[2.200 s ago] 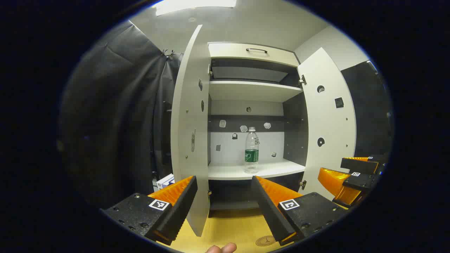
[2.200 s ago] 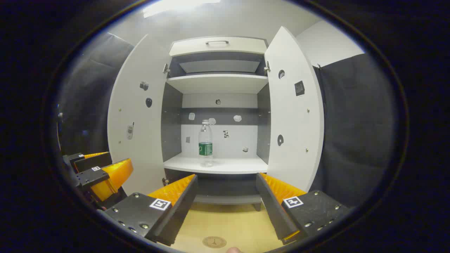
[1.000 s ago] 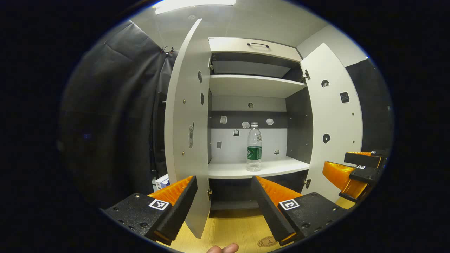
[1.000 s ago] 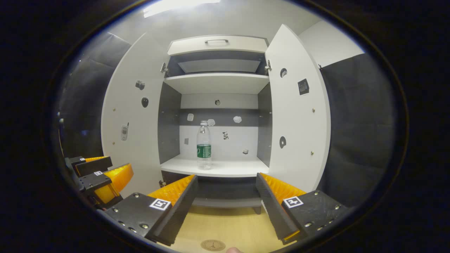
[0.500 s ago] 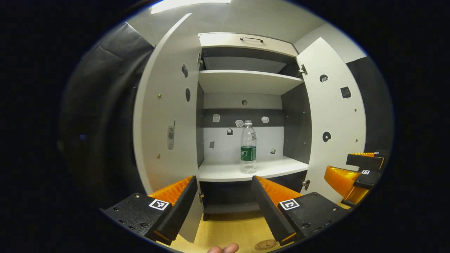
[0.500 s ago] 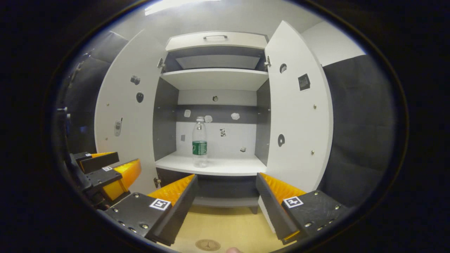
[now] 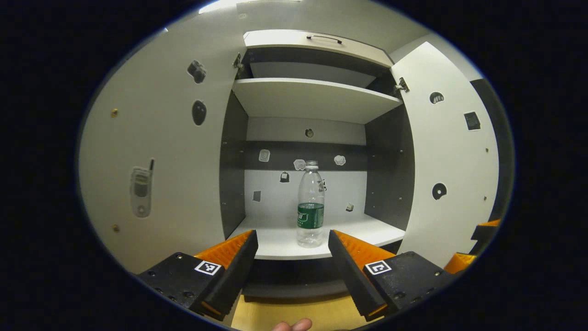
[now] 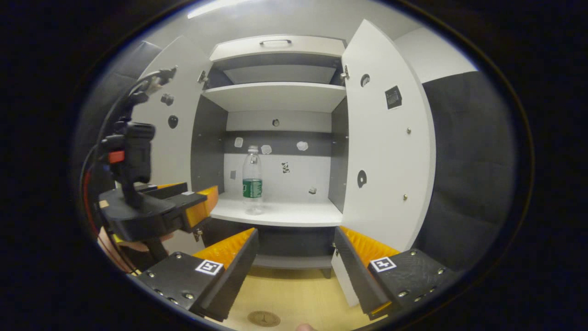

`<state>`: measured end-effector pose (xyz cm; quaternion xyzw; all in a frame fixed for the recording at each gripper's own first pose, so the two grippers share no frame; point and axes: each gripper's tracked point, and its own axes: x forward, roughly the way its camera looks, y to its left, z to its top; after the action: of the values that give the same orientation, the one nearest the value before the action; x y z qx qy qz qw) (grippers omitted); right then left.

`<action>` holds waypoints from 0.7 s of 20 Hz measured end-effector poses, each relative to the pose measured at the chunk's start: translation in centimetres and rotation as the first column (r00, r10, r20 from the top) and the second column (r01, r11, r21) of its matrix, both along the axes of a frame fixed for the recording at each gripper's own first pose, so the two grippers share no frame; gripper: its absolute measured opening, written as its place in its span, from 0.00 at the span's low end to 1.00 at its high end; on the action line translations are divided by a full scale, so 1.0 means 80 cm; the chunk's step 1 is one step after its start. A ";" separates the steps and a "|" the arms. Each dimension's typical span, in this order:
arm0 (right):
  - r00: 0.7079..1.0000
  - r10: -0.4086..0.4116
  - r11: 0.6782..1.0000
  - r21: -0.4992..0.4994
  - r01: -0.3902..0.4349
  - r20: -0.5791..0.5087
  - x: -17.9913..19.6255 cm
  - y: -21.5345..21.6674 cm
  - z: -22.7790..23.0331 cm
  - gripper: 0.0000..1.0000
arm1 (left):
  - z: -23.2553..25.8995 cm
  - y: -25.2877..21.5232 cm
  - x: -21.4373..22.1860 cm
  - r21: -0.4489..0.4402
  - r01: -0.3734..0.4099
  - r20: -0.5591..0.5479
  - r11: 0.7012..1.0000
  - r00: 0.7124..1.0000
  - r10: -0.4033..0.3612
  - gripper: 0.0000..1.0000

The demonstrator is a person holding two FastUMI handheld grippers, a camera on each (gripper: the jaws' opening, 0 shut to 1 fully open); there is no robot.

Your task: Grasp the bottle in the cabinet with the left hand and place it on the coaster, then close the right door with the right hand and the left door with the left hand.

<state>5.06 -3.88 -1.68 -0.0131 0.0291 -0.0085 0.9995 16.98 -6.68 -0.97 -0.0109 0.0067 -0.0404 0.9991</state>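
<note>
White cabinet (image 7: 317, 99) panels take up the left gripper view, both doors swung wide: the left door (image 7: 161, 161) from 8 to 11 o'clock, the right door (image 7: 450, 151) at 3 o'clock. On the lower shelf (image 7: 280, 241) a clear bottle (image 7: 311, 204) with a green label stands upright just past centre, toward 6 o'clock. The left gripper (image 7: 292, 264) sits at 6 o'clock with its fingers spread wide and nothing between them; the bottle lines up over the gap but is well apart from them

From the right gripper view the same cabinet (image 8: 275, 96) stands at 12 o'clock, the bottle (image 8: 252, 181) a little toward 9 o'clock of centre. The left gripper (image 8: 202, 209) shows at 9 o'clock, near the shelf edge, short of the bottle. The right gripper (image 8: 296, 262) at 6 o'clock is wide open and empty, above the wooden floor (image 8: 294, 299) with the coaster (image 8: 263, 318) at 6 o'clock

By my reading the reach for the bottle is in hand. Next, the left gripper should go forward until its fingers flank the bottle near the label, then close
</note>
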 end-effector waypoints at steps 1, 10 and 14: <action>1.000 -0.006 1.000 -0.002 0.006 -0.007 0.003 -0.006 -0.001 1.00 | 0.003 -0.004 0.014 -0.004 0.001 0.000 1.000 1.000 -0.001 0.98; 0.997 -0.071 0.997 0.027 0.072 -0.027 0.007 -0.049 -0.001 1.00 | 0.022 -0.046 0.111 0.052 0.016 0.052 0.999 0.998 -0.019 0.98; 0.995 -0.091 0.995 0.038 0.093 -0.039 0.009 -0.060 -0.005 1.00 | 0.016 -0.052 0.153 0.049 0.016 0.028 0.999 0.999 -0.018 0.97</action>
<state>5.81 -8.68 -2.12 0.0080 0.0484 -0.0537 0.9974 29.26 -10.82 0.34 0.0143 -0.0066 -0.0489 0.9987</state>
